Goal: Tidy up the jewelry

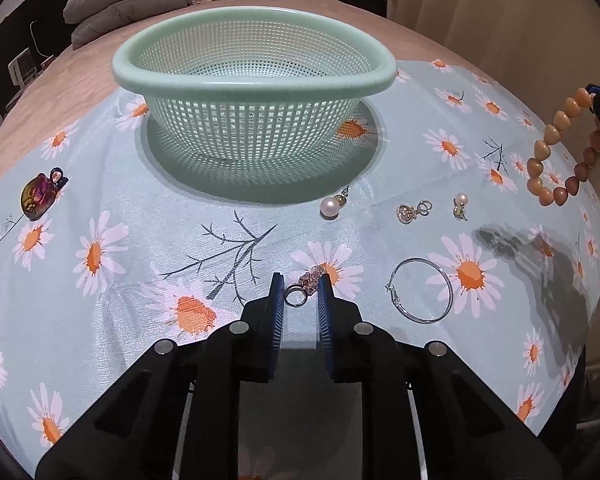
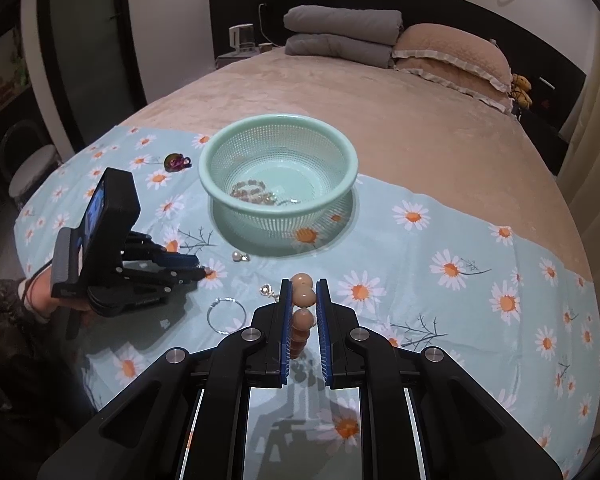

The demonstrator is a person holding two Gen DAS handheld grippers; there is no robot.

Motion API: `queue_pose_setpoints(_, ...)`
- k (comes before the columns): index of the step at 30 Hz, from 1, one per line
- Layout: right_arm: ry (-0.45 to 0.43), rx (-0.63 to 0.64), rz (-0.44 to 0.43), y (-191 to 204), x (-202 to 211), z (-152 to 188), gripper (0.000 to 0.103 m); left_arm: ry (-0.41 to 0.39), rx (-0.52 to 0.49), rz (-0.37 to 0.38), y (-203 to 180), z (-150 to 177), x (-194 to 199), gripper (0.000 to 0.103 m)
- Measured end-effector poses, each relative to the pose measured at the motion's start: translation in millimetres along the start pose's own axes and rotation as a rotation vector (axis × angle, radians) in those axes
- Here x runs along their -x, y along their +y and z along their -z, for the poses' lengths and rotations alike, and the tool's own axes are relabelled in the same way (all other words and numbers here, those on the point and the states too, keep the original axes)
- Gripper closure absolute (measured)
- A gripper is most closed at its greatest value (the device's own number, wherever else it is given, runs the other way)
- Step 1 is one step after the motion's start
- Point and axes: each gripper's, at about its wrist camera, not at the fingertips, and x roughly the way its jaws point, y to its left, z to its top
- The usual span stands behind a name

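A mint green mesh basket stands on the daisy cloth; in the right wrist view the basket holds a beaded bracelet. My left gripper is low on the cloth, its jaws narrowly apart around a small crystal earring with a ring. My right gripper is shut on an orange bead bracelet, held above the cloth; the bracelet hangs at the right in the left wrist view. On the cloth lie a silver hoop, pearl earrings, a gold charm earring and an iridescent clip.
The daisy cloth covers the foot of a bed with a tan blanket. Folded grey bedding and pillows lie at the far end. The left gripper's body and the hand holding it are left of the hoop.
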Motion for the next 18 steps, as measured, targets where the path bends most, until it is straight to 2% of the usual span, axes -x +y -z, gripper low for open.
queue_pose_setpoints(1, -0.002, -0.001, 0.0, 0, 1, 0, 0.092, -0.005, 0.011, 0.003, 1, 1, 2, 0.086)
queue_pose_setpoints(2, -0.004, 0.0, -0.001, 0, 2, -1, 0.092, -0.008, 0.024, 0.018, 3, 4, 6, 0.1)
queue_pose_setpoints(3, -0.005, 0.002, -0.002, 0, 2, -2, 0.092, -0.009, 0.041, 0.042, 6, 5, 9, 0.101)
queue_pose_setpoints(12, -0.026, 0.018, -0.015, 2, 4, -14, 0.092, -0.064, 0.024, 0.001, 17, -10, 49, 0.101)
queue_pose_setpoints(18, -0.045, 0.039, -0.029, 6, 4, -29, 0.092, -0.125, -0.001, -0.039, 23, -45, 79, 0.102)
